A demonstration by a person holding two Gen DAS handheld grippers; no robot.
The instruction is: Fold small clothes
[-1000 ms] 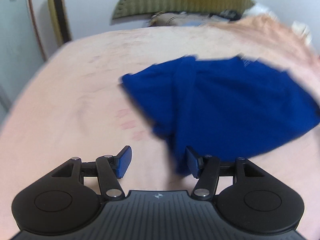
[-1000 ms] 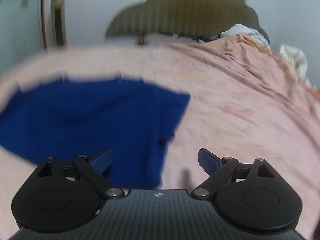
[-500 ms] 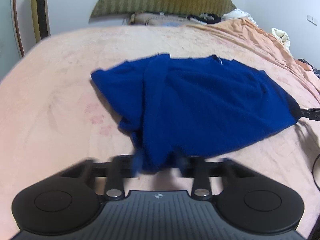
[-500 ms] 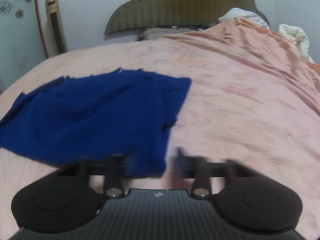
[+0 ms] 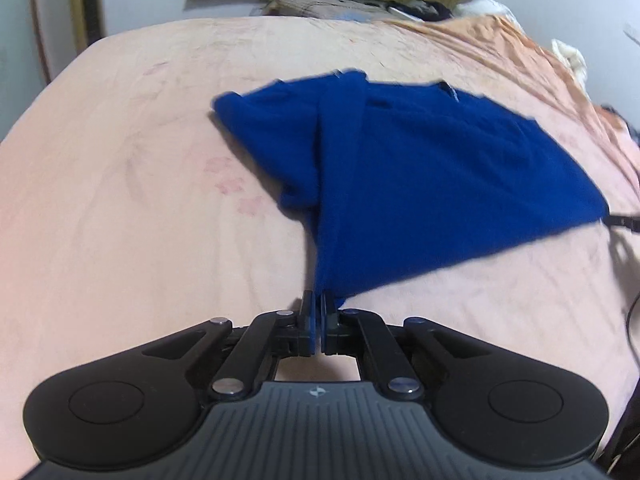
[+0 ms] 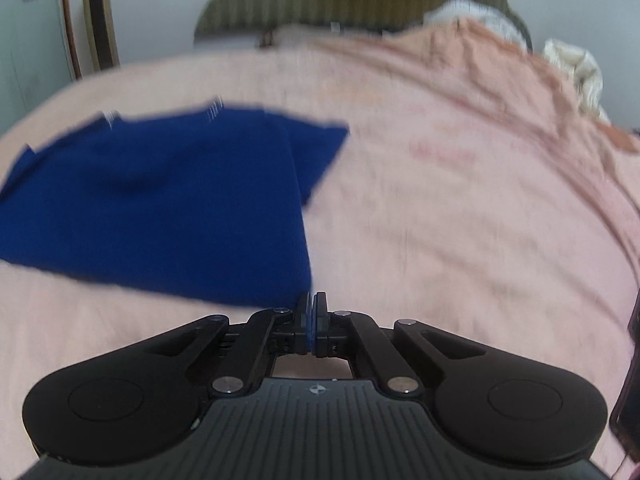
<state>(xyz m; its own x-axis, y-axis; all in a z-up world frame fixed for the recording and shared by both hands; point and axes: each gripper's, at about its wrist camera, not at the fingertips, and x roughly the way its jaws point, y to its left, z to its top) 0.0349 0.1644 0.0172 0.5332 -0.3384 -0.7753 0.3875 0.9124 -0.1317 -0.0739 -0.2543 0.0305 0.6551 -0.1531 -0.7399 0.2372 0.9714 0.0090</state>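
A dark blue shirt (image 5: 420, 184) lies spread on a pink bedspread (image 5: 120, 200). My left gripper (image 5: 319, 308) is shut on the shirt's near left bottom corner, and the cloth rises taut from the jaws. In the right wrist view the same blue shirt (image 6: 160, 208) fills the left half. My right gripper (image 6: 312, 307) is shut on its near right bottom corner. One sleeve (image 6: 320, 152) sticks out to the right, the other sleeve (image 5: 264, 132) to the left.
An olive padded headboard (image 6: 360, 0) stands at the far end with pillows and bedding before it. A crumpled orange blanket (image 6: 500, 68) lies along the right side. A dark cable (image 5: 624, 220) shows at the right edge. A tall framed object (image 6: 98, 16) leans on the left wall.
Both grippers were open above the shirt's bottom hem a second ago. They have closed on its two near corners, and the hem is now lifted and pulled toward me.
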